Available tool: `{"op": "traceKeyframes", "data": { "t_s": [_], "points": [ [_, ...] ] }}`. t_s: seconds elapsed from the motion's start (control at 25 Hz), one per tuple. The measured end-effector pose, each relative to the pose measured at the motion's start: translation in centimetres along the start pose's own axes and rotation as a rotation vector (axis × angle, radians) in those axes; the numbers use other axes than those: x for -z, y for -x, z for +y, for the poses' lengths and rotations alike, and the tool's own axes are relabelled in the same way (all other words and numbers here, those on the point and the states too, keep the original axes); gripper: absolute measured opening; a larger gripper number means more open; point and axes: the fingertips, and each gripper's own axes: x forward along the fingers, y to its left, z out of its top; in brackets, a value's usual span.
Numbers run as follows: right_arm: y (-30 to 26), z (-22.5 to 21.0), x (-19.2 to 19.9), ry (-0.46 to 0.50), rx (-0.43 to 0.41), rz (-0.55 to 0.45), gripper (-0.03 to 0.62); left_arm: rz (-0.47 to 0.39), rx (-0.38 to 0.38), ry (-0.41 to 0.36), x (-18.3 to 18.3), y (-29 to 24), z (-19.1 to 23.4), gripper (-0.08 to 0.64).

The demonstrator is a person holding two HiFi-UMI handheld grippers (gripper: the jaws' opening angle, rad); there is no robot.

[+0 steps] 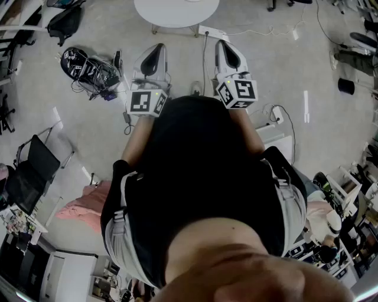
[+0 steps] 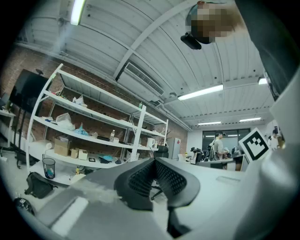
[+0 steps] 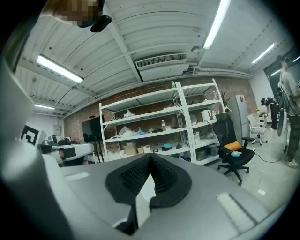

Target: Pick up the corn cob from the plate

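Markers [image 1: 142,101] on shut left claw [image 2: 154,160], right claw [image 3: 150,155]

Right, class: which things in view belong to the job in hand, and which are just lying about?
Job: left claw, shut, empty; right claw, shut, empty. No corn cob or plate shows.
Lying about: white shelving, office chair, black bag with cables, pink cloth, round white table.

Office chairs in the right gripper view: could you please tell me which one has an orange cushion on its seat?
The black office chair beside the white metal shelving holds the orange cushion; the white chair farther back shows none.
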Motion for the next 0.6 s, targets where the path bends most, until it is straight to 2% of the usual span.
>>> {"op": "traceKeyframes", "data": {
  "t_s": [0.6],
  "points": [
    [0.58, 0.12, -0.55, -0.021, -0.009, -0.008, 0.006, 0.004, 0.002, 0.007, -0.45, 0.07, -0.64, 0.005]
  ]
}}
